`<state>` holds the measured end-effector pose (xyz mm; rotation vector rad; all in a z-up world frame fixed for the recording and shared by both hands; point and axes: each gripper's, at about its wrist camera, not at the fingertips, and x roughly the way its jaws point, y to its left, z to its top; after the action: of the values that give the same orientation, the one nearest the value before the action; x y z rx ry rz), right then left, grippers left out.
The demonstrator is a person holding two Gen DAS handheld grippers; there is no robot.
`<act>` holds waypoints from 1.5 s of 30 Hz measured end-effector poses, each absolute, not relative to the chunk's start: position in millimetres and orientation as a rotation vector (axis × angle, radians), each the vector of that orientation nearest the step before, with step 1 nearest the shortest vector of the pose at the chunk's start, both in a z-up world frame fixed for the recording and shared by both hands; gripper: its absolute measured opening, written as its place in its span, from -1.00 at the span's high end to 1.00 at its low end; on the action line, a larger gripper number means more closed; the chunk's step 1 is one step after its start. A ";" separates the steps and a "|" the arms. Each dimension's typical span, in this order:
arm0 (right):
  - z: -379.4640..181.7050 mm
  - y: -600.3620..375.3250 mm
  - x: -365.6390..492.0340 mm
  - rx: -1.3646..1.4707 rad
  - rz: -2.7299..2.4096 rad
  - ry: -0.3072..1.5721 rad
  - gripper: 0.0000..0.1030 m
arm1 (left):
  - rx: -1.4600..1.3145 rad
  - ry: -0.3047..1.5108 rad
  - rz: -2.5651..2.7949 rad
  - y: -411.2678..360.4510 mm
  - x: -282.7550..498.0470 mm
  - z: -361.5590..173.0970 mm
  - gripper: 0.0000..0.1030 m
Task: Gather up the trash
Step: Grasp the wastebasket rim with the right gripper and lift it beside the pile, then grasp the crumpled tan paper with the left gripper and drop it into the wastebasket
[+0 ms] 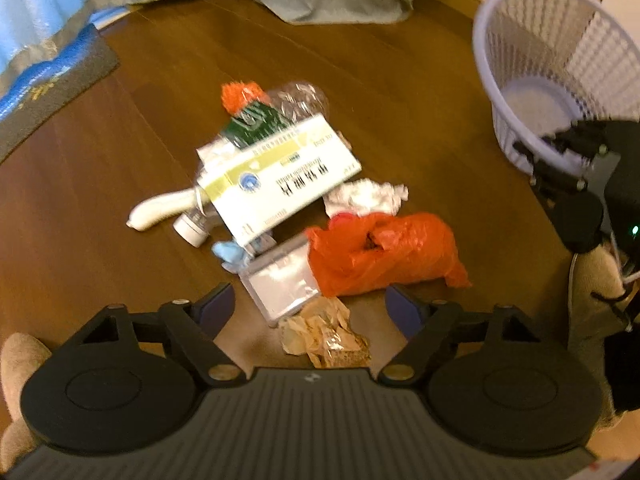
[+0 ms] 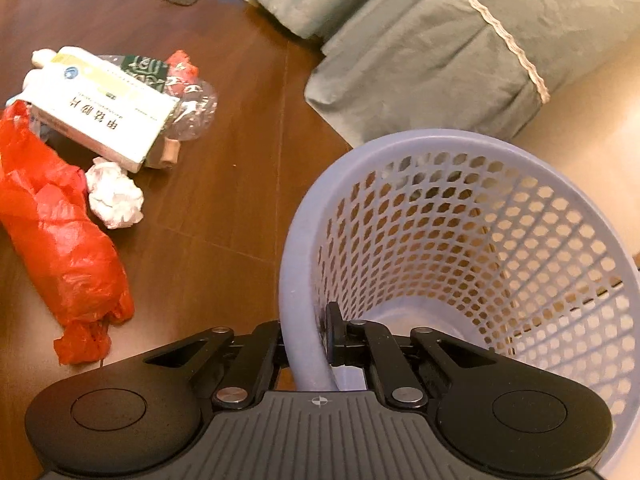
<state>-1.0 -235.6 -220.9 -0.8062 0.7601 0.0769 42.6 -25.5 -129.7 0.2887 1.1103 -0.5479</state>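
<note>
A heap of trash lies on the wooden floor: a white-and-green box [image 1: 280, 176] [image 2: 100, 116], a red plastic bag [image 1: 380, 256] [image 2: 60, 240], a crumpled white paper [image 1: 364, 196] [image 2: 114, 196], a silver pouch [image 1: 280, 280], a brown crumpled wrapper [image 1: 324, 336] and a clear bottle [image 1: 300, 100]. My left gripper [image 1: 310, 302] hangs open above the pouch and wrapper, its pads apart from both. My right gripper [image 2: 306, 336] is shut on the rim of the lilac mesh basket [image 2: 400, 140] [image 1: 520, 40], which stands to the right of the heap with nothing in it.
A white bottle [image 1: 160, 208] and a blue scrap [image 1: 230, 252] lie at the heap's left. Grey-green fabric [image 2: 420, 52] drapes onto the floor behind the basket. A dark mat [image 1: 52, 92] lies far left. A person's slippered feet [image 1: 20, 360] [image 1: 592, 280] flank the left gripper.
</note>
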 end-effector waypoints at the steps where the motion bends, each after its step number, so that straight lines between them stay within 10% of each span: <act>1: -221.9 -233.3 -1.2 -0.817 0.082 0.756 0.98 | 0.293 1.118 -0.543 -27.1 41.5 -134.8 -0.37; 8: -230.4 -228.5 2.2 -0.856 0.102 0.750 0.99 | 0.305 1.248 -0.524 -32.9 39.3 -181.1 0.31; 18: -231.1 -226.4 2.0 -0.852 0.115 0.764 0.98 | 0.301 1.269 -0.577 -43.0 37.5 -190.9 0.64; 45: -226.8 -212.1 1.1 -0.840 0.149 0.740 0.98 | 0.230 1.015 -0.740 -69.3 82.6 -93.5 0.71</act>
<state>1.1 -212.1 -226.8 -0.8398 0.7396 0.1491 82.6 -69.3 -93.5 0.2302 1.0149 -0.7403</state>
